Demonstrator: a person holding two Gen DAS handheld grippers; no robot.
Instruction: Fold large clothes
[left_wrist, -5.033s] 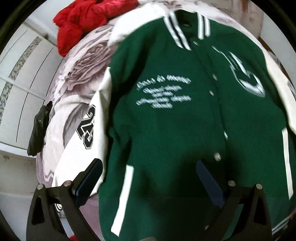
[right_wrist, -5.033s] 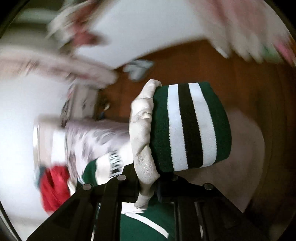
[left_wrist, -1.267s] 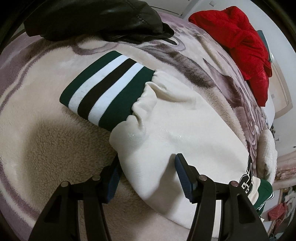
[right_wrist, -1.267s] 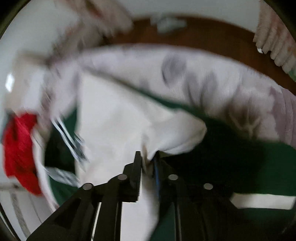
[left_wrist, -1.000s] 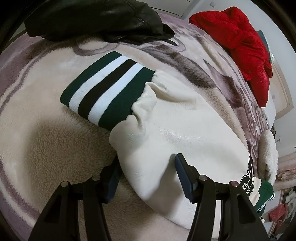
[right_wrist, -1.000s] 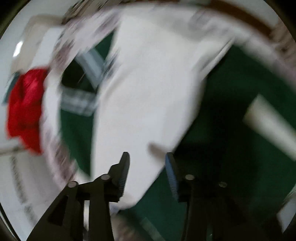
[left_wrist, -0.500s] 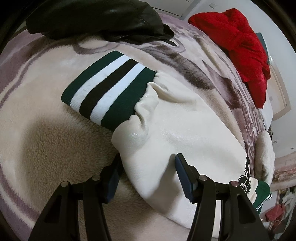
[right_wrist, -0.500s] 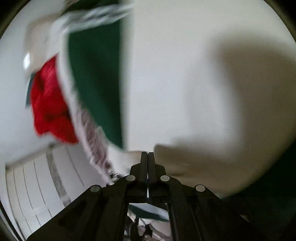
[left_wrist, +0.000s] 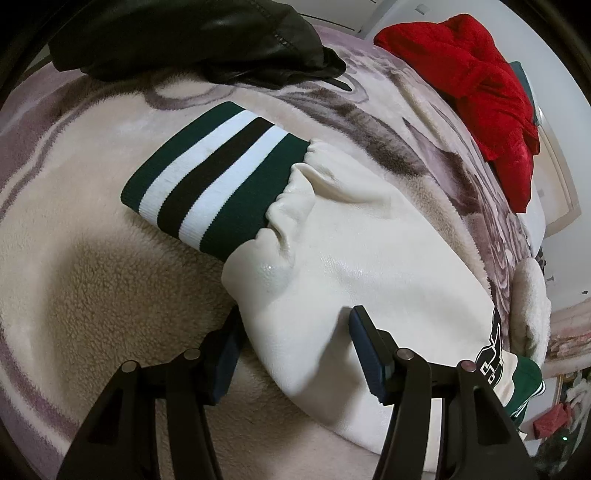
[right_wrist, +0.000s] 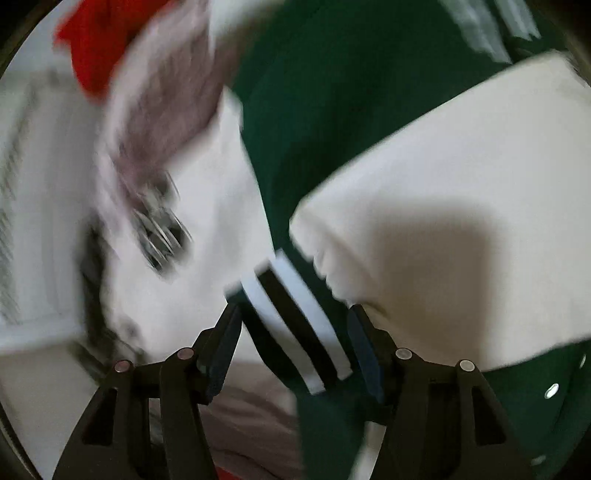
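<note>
Down on the bed, the left gripper (left_wrist: 293, 321) sits low with its jaws apart, straddling the cream sleeve (left_wrist: 354, 269) of the green jacket. One blue-padded finger (left_wrist: 225, 354) lies against the blanket (left_wrist: 85, 280) at the sleeve's near edge, partly tucked under it; the other sits on top of the cream leather. Nothing is pinched between them. The sleeve lies flat on the fleecy, rose-patterned blanket and runs away to the right, where a black number patch (left_wrist: 489, 350) and a bit of green body show near the frame's edge. Its striped cuff (left_wrist: 214, 177), green with white and black bands, points up and to the left. Beyond the cuff a black leather garment (left_wrist: 192, 40) is bunched on the blanket, and a red garment (left_wrist: 476, 96) is heaped at the upper right.

The right wrist view is smeared with motion blur. The right gripper (right_wrist: 293, 321) also has its jaws apart, and the jacket's other striped cuff (right_wrist: 295, 325) lies between the fingers, though whether either finger touches it cannot be told. This cuff's cream sleeve (right_wrist: 443, 229) lies folded across the green jacket (right_wrist: 332, 92) front, slanting up to the right. A silver snap (right_wrist: 551, 390) shows at lower right. A red blur (right_wrist: 96, 40) sits at the upper left.
</note>
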